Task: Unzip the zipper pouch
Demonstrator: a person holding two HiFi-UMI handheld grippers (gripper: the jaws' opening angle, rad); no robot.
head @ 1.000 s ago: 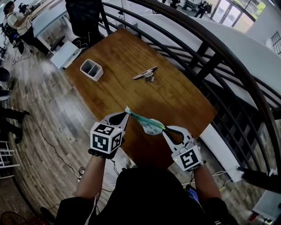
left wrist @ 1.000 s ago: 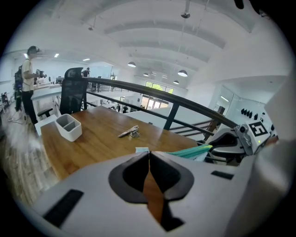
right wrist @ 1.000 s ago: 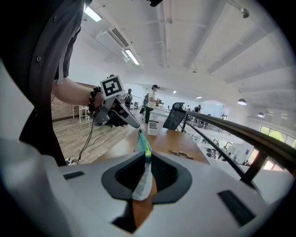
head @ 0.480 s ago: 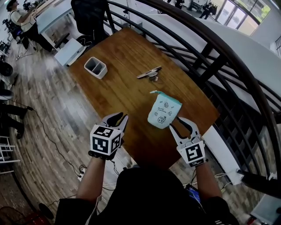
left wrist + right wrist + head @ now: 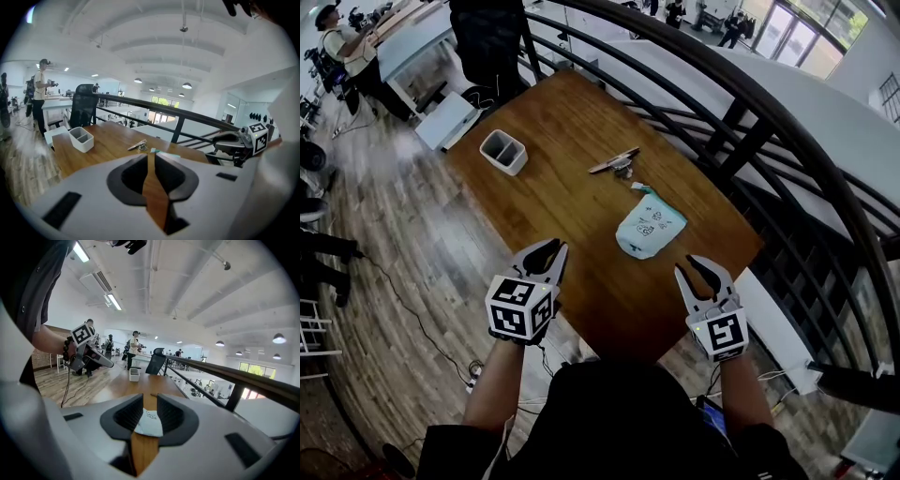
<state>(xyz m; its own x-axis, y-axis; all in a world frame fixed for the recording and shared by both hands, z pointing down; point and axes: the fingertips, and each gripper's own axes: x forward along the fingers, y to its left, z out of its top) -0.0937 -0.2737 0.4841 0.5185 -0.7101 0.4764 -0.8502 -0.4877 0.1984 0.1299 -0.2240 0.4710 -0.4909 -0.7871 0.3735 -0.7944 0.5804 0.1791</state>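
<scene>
The pale green zipper pouch (image 5: 650, 228) lies flat on the brown table (image 5: 562, 122), its zipper end pointing away from me. No gripper touches it. My left gripper (image 5: 548, 249) hovers over the table's near left edge, well short of the pouch. Its jaws stand a narrow gap apart, have just been closing, and have nothing between them (image 5: 150, 157). My right gripper (image 5: 705, 267) hangs near the table's front right corner, jaws also just closing and empty. In the right gripper view the pouch (image 5: 149, 423) shows beyond the jaw gap.
A white two-compartment holder (image 5: 503, 150) stands at the table's far left. A small clip with keys (image 5: 617, 161) lies just beyond the pouch. A black railing (image 5: 741, 103) curves along the table's right side. A black office chair (image 5: 487, 37) stands behind the table.
A second ago both grippers held the pouch stretched between them. They have let go; the pouch now lies on the table, and both grippers have drawn back and apart.
</scene>
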